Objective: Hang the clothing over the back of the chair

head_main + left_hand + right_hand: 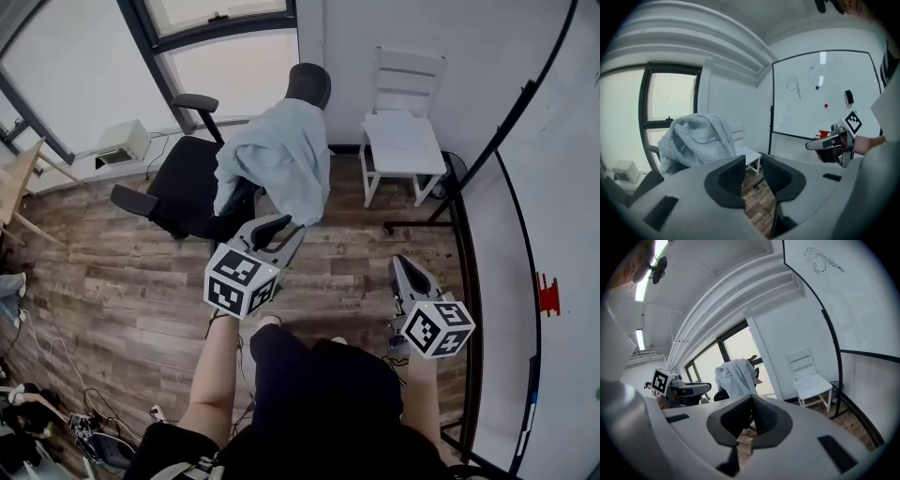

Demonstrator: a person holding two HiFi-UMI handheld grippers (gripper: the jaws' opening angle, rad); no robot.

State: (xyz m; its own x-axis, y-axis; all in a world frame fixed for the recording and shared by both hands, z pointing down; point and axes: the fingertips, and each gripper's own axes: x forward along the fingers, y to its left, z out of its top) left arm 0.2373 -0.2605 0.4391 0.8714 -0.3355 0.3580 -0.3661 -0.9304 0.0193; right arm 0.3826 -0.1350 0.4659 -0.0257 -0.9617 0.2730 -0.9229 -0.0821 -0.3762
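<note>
Head view, left to right: black office chair (178, 183) at far left, with the pale clothing (281, 155) draped over its back. Task apparently met, my left gripper (278, 228) hangs nearer, jaws parted and empty; my right gripper (406, 269) is clenched on nothing.

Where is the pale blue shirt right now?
In the head view, the pale blue shirt hangs draped over the back of the black office chair, left of the white chair that stands by the wall.

The head view looks steeply down from overhead. Both gripper views face roughly level. All three share the chair (183, 178), well off.
</note>
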